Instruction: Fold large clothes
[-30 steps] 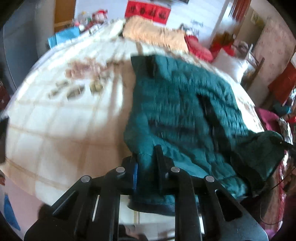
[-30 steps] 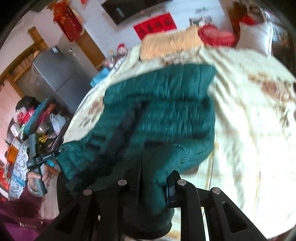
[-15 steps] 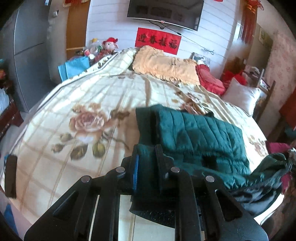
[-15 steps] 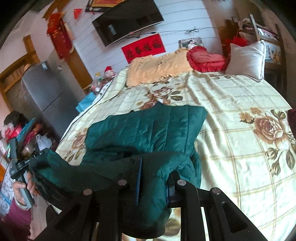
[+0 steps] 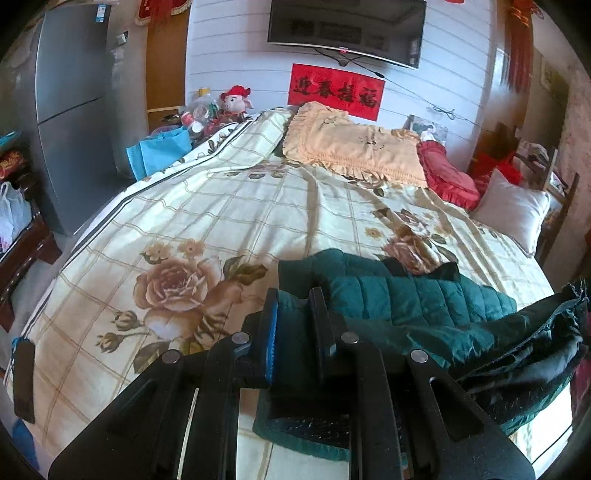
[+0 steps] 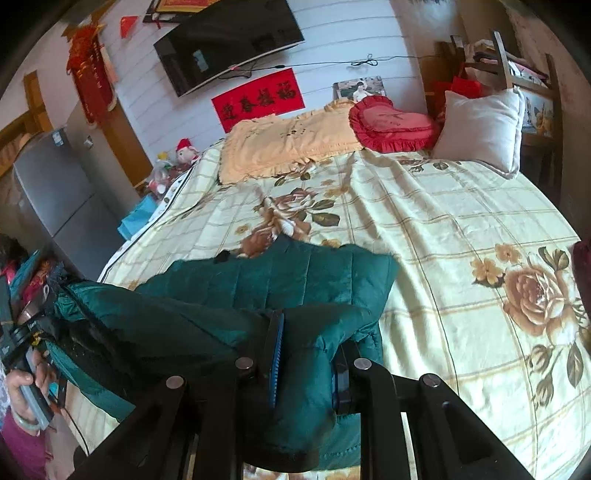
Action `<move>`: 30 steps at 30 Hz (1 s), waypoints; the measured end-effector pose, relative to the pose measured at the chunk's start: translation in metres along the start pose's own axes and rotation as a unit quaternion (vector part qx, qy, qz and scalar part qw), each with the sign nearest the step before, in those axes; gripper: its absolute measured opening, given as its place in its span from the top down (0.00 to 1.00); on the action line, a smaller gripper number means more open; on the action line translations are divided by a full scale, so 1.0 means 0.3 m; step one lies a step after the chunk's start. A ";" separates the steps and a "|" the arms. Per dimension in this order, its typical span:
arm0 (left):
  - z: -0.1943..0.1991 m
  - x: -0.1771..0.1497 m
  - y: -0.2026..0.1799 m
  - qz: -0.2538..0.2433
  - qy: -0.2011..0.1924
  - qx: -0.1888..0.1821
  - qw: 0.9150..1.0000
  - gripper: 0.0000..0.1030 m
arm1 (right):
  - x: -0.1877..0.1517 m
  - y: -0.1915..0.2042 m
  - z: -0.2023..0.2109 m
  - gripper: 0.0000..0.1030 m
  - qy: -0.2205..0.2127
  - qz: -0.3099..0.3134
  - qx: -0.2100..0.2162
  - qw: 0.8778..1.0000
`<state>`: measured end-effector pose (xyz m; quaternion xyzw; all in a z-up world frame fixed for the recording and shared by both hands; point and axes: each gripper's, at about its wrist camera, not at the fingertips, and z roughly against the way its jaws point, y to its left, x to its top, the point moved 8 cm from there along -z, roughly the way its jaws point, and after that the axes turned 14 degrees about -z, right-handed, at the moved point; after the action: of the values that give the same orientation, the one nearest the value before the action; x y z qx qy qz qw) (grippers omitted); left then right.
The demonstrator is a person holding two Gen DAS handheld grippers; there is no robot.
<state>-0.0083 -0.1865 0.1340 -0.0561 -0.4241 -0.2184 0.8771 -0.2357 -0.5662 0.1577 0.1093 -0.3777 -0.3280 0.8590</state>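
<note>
Both grippers had pulled back since the earlier frame, dragging the green jacket (image 5: pixel 424 306) down the bed (image 5: pixel 229 206). Left gripper (image 5: pixel 293 306) and right gripper (image 6: pixel 310 332) were each clamped nearly closed on a jacket edge, its bulk lying ahead of the jaws.

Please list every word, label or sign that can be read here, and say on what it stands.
"迎春接福", black characters on the red banner on the wall under the television.
Sticker at the top of the grey refrigerator: too small to read.
Marking on the handheld device at the left edge: too blurred.
</note>
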 end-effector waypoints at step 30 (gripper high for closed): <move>-0.415 0.160 0.031 0.009 0.038 0.078 0.996 0.86 | 0.217 -0.083 -0.366 0.83 0.008 -0.047 -0.067 0.997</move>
<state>0.1115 -0.2295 0.0929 0.0168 -0.4055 -0.1785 0.8963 -0.1361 -0.6336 0.1086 0.0718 -0.3424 -0.3912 0.8512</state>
